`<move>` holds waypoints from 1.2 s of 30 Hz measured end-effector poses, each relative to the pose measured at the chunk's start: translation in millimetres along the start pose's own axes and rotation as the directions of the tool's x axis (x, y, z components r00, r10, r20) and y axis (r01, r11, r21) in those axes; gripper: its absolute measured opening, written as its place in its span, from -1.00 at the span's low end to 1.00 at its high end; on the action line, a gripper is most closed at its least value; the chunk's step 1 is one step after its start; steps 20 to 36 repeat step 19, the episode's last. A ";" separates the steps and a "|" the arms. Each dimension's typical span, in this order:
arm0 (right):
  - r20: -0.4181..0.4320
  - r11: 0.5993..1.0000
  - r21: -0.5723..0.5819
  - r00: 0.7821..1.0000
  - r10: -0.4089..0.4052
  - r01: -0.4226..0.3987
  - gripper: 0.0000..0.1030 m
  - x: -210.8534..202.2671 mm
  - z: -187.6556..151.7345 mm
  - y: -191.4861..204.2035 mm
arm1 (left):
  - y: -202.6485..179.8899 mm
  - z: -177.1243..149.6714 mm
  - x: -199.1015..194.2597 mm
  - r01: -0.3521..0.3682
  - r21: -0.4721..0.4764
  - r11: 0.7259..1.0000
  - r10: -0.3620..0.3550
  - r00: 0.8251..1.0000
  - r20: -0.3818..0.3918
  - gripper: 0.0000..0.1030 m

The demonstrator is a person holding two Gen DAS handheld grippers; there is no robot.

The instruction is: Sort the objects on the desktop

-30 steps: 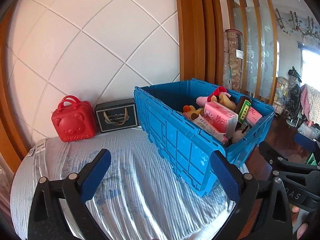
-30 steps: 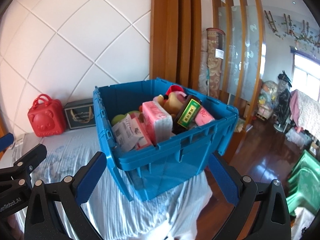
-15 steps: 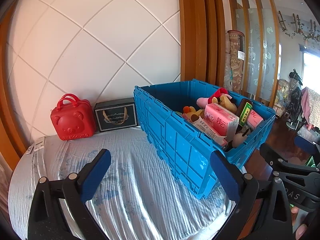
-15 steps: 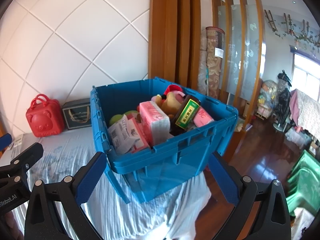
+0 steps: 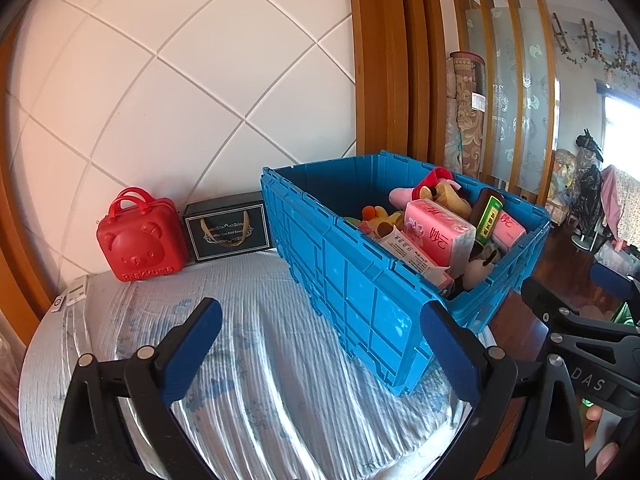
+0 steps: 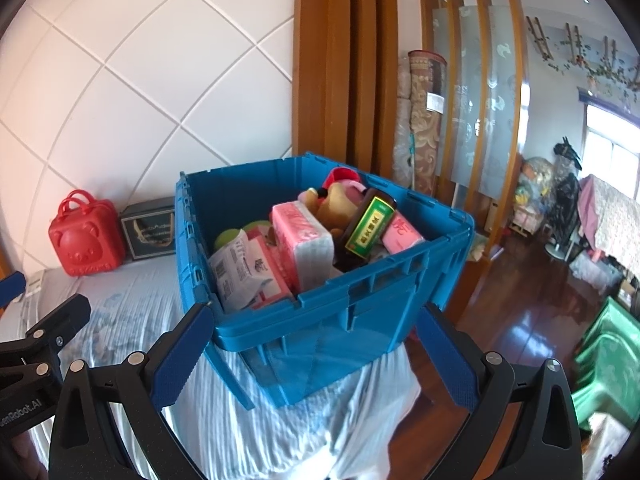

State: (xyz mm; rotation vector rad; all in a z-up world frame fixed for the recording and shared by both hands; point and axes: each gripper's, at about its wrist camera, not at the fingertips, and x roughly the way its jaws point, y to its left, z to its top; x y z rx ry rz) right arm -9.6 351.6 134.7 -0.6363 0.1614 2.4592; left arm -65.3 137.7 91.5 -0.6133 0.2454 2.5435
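Observation:
A blue plastic crate (image 5: 360, 296) (image 6: 320, 320) stands on the cloth-covered table (image 5: 240, 360) at its right end. It holds pink tissue packs (image 5: 438, 234) (image 6: 302, 236), a dark bottle with a green label (image 5: 490, 216) (image 6: 368, 226), plush toys (image 6: 334, 200) and a printed packet (image 6: 236, 270). My left gripper (image 5: 320, 344) is open and empty over the cloth, left of the crate's front corner. My right gripper (image 6: 316, 356) is open and empty in front of the crate's near wall.
A red bear-faced case (image 5: 140, 236) (image 6: 84, 236) and a black gift box (image 5: 228, 226) (image 6: 150, 230) stand against the white panelled wall. A small white remote (image 5: 76, 290) lies at the table's left edge. Right of the table lies wooden floor (image 6: 540, 312).
Both grippers have drawn slightly back and up from the crate. Both stay open and empty. Nothing on the table has moved.

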 end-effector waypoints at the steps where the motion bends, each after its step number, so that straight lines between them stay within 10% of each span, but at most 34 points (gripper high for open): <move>1: -0.001 1.000 0.001 1.000 0.000 0.000 1.00 0.3 0.0 -0.4 | -0.2 0.0 0.2 -0.002 0.000 1.000 0.002 1.000 0.001 0.96; 36: -0.005 1.000 0.019 1.000 -0.001 0.002 1.00 6.6 5.1 -12.7 | -8.9 3.5 5.0 0.013 0.011 1.000 -0.013 1.000 0.011 0.96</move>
